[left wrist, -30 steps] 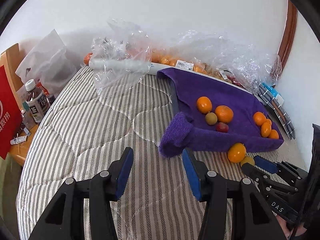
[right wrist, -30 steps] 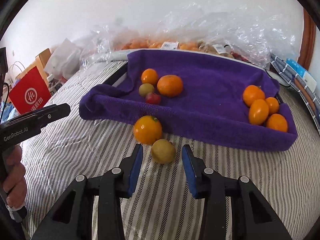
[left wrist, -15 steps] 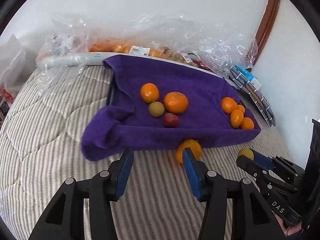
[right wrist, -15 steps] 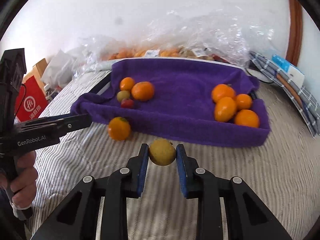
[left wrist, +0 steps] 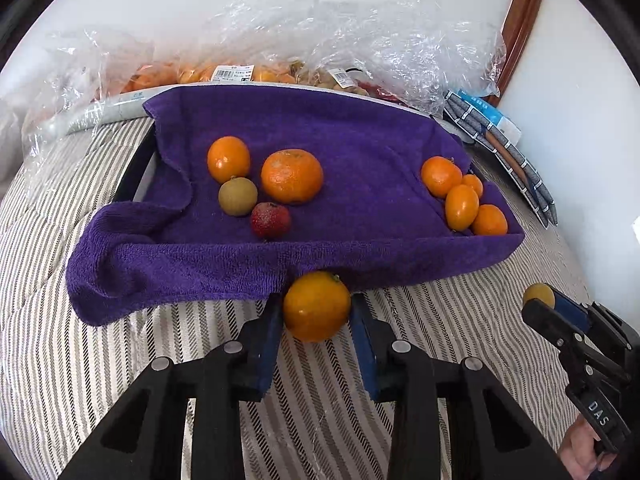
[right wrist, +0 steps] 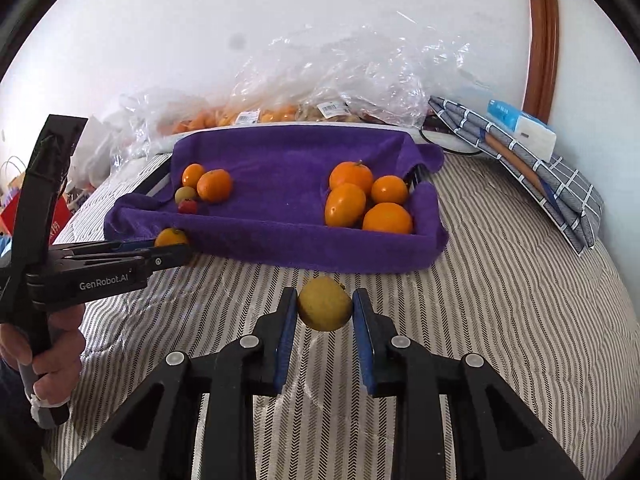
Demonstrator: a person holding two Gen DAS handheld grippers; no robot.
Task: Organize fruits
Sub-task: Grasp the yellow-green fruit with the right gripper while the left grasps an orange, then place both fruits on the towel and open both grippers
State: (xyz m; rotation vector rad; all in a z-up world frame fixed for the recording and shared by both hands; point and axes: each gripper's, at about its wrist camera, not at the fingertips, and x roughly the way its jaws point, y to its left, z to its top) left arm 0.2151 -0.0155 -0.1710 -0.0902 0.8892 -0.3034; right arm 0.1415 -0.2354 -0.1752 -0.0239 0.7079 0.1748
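The left gripper has just been closing its fingers on the orange, which sits between them on the bed, touching the near edge of the purple towel. The right gripper clamps the yellow-green fruit, nearer than that towel edge. Judging by this, each fruit goes forward over the edge: orange toward the right cluster, the other toward the left group.

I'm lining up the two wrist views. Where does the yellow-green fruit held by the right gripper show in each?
Left wrist view: yellow-green fruit at the far right, at the right gripper's tips.
Right wrist view: bottom centre, clamped between blue pads.
Shared landmark: the purple towel behind it.
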